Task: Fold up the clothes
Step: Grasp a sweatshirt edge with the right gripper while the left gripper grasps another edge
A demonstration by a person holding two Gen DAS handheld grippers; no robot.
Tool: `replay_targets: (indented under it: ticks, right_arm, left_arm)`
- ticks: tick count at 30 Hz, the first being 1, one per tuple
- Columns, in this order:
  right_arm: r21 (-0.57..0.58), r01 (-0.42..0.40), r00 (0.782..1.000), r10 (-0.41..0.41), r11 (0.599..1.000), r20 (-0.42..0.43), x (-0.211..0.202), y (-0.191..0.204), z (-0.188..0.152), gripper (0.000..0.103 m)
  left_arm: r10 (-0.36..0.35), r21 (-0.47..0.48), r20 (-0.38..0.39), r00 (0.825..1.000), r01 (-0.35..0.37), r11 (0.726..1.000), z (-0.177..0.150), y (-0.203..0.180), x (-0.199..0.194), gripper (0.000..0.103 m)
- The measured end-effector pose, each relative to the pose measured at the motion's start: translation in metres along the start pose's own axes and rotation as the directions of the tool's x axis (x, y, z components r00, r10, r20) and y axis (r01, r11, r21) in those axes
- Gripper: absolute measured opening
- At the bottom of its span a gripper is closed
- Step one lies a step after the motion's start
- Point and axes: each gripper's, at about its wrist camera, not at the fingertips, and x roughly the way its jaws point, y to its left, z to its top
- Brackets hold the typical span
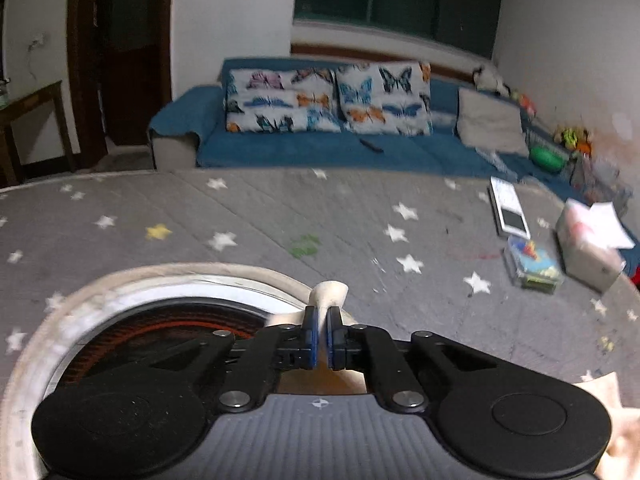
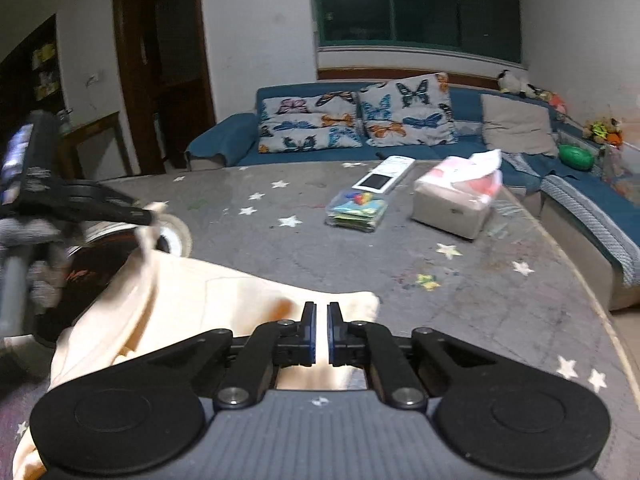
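Two grippers hold one cream garment (image 2: 208, 300) at the near edge of a grey, star-printed table (image 2: 460, 288). The left gripper (image 1: 322, 316) has its blue-padded fingers (image 1: 311, 334) drawn almost together on a small bunched tuft of the cream cloth, which sticks up just past the fingertips. Below and to the left of that gripper the garment shows a pale rounded edge around a dark inner part with an orange-red print; blur makes the detail hard to read. The right gripper (image 2: 321, 312) is likewise nearly closed, its fingers set over the near corner of the cream fabric; a thin fold appears pinched between them, though the narrow gap leaves the grip itself hard to confirm. From that corner the cloth runs leftward and up to the left gripper, which appears blurred at the left edge of the right wrist view.

Farther out on the table lie a clear packet of colourful items (image 2: 358, 210), a white flat box with a dark panel (image 2: 386, 178) and a tissue box (image 2: 456, 200) with a tissue sticking out, all near each other and well apart from the garment. Beyond the table stands a blue sofa (image 1: 320, 148) with two butterfly-print cushions (image 1: 280, 100) and a plain beige cushion (image 1: 490, 122). A dark window (image 2: 416, 4) sits above the sofa.
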Motion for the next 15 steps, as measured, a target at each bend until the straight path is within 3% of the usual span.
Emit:
replay_targets:
  ticks: [6, 11, 15]
  right_arm:
    - [0.013, 0.025, 0.999, -0.025, 1.0, 0.026, -0.016, -0.007, 0.0, 0.008]
    - [-0.037, -0.026, 1.0, 0.026, 0.999, 0.01, -0.007, 0.009, 0.011, 0.032]
    - [-0.064, -0.042, 0.998, 0.039, 0.997, -0.049, 0.021, 0.023, 0.013, 0.033]
  left_arm:
    - [0.036, -0.061, 0.084, 0.996, -0.031, 0.998, -0.007, 0.042, -0.061, 0.004]
    - [0.083, -0.134, 0.123, 0.989, -0.067, 0.989, -0.026, 0.079, -0.108, 0.004]
    - [0.119, -0.192, 0.137, 0.983, -0.091, 0.977, -0.046, 0.105, -0.141, 0.004]
